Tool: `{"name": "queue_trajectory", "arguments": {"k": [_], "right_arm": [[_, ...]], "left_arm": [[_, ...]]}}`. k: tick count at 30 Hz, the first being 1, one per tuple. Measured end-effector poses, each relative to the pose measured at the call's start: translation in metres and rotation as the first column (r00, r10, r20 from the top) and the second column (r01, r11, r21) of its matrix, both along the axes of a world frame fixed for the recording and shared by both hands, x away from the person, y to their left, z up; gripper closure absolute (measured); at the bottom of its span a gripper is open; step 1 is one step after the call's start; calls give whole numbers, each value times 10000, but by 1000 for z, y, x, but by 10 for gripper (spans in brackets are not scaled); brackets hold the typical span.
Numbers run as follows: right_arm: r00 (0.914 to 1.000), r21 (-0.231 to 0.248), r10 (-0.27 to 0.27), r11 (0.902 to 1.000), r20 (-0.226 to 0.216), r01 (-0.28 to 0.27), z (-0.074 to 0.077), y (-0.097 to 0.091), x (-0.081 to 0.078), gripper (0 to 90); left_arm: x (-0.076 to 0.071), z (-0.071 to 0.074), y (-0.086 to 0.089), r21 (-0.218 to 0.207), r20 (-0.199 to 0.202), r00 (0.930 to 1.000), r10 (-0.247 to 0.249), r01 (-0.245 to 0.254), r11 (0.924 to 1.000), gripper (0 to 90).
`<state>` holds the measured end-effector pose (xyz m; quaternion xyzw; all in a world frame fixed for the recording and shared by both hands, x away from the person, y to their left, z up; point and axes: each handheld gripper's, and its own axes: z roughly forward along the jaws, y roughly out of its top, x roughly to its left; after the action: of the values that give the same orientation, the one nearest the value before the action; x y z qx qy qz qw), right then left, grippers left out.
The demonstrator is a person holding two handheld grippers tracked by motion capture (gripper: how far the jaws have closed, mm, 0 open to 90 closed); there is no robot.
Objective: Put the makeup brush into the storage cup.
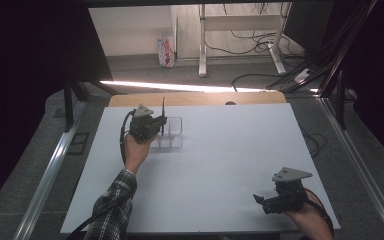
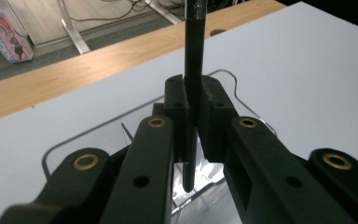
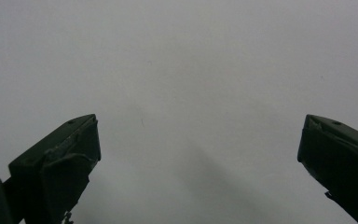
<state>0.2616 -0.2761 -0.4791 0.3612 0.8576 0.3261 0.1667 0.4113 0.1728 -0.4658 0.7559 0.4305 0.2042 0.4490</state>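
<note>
A slim black pen stands upright between the jaws of my left gripper, which is shut on its shaft. The pen's lower end dips into a clear plastic holder with dividers. In the high view the left gripper sits at the holder's left side, with the pen rising above the holder. My right gripper rests near the front right of the white board, pointing left. Its jaws stand wide apart over bare white surface, nothing between them.
A white board covers the table, with a wooden strip along its back edge. Metal rails run down both sides. Behind the table a colourful carton, desk legs and cables are on the floor.
</note>
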Motion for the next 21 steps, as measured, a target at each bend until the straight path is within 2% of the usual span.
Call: {"name": "queue_trajectory", "arguments": {"k": [9,15,21], "right_arm": [[9998,-59,119,9999,-173,-120,-1,1,0,0],[9996,-127,170,9998,-211,-172,-2,3,-1,0],[9996,-146,151,9998,-228,-154,-2,2,-1,0]], "left_arm": [[-1,-11,-2,270,-255,9997,-43,50,9996,832],[-1,-14,-4,503,-318,9995,-60,76,9987,827],[-2,-5,-7,535,-60,9998,-201,204,9984,441]]}}
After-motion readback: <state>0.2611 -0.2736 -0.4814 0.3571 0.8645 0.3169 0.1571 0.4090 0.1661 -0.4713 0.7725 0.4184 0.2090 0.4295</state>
